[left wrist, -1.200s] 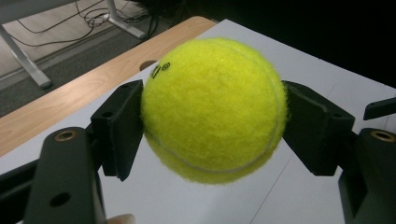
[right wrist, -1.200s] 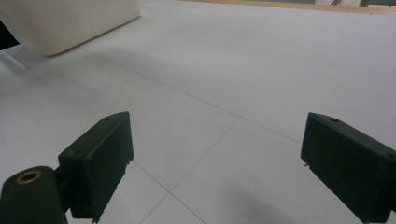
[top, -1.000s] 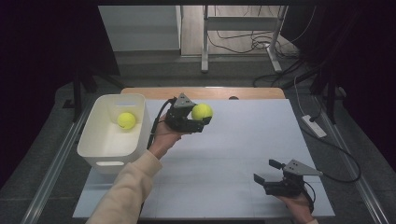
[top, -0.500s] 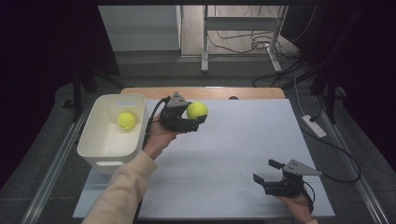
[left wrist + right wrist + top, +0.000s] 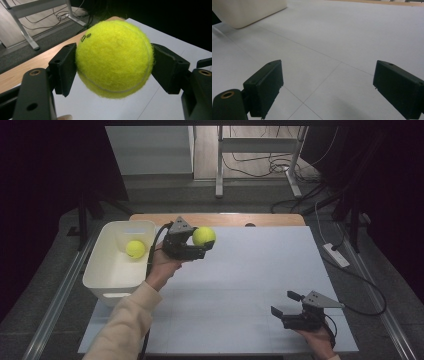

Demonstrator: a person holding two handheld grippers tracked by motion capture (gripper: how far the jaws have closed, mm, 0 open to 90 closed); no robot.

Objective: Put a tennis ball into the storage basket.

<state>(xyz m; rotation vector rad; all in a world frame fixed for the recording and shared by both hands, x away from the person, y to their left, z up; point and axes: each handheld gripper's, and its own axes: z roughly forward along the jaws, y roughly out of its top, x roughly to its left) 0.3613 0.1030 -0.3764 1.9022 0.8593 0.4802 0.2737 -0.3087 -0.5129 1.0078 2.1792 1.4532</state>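
My left gripper (image 5: 200, 245) is shut on a yellow tennis ball (image 5: 204, 236), held above the white table just right of a white bin (image 5: 100, 272). In the left gripper view the ball (image 5: 113, 58) is squeezed between both black jaws. A second tennis ball (image 5: 135, 249) lies inside the bin near its far end. My right gripper (image 5: 285, 304) rests low near the table's front right, open, with nothing between its jaws (image 5: 327, 92).
The white table sheet (image 5: 250, 285) stretches between the two grippers, with a wooden edge (image 5: 225, 219) at the back. The bin's corner (image 5: 249, 12) shows at the top left of the right gripper view. Cables and a metal stand lie on the floor beyond.
My left gripper has carried the tennis ball leftward, closer to the bin. The right gripper has stayed where it was.
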